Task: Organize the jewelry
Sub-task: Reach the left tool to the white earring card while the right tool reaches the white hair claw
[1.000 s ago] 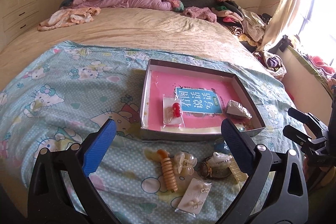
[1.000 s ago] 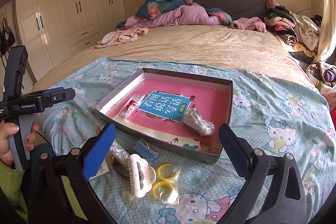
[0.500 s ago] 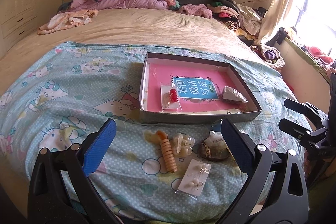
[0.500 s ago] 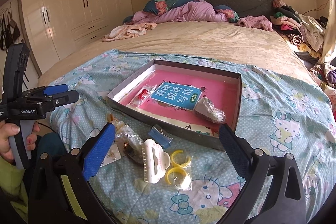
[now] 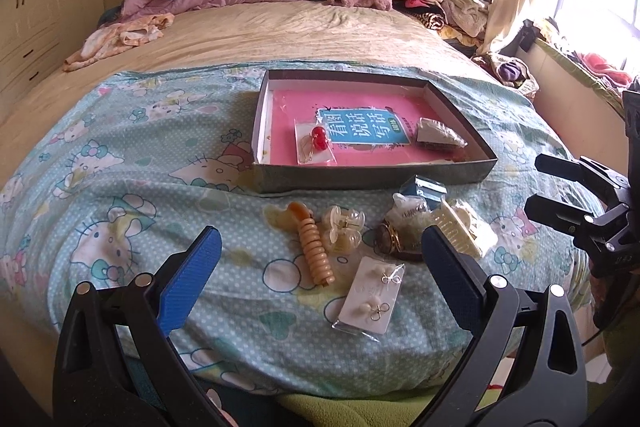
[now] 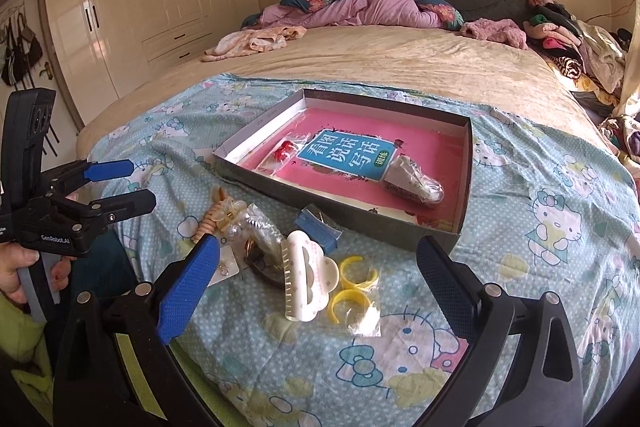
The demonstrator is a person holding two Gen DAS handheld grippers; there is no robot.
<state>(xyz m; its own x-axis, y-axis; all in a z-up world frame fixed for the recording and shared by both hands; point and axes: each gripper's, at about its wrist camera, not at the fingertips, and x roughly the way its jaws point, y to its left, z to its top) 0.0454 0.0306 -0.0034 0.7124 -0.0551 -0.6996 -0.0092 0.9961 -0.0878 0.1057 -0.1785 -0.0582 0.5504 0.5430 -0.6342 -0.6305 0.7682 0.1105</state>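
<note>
Blue-padded left tool (image 5: 318, 271) spread wide above earring card (image 5: 370, 297), right tool (image 6: 318, 273) likewise, both empty

Both our wrist views sit low at the foot of the bed (image 5: 280, 27), facing the headboard. Left view looks from the box's (image 5: 372, 179) near-left, right view from its near-right. We share the box and the sheet (image 6: 540, 227); each sees the other gripper at its edge.

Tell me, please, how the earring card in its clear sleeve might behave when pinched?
The earring card lies flat on soft bedding, so probably light but hard to get under. Its glossy sleeve may be slippery, and thin card could bend.
</note>
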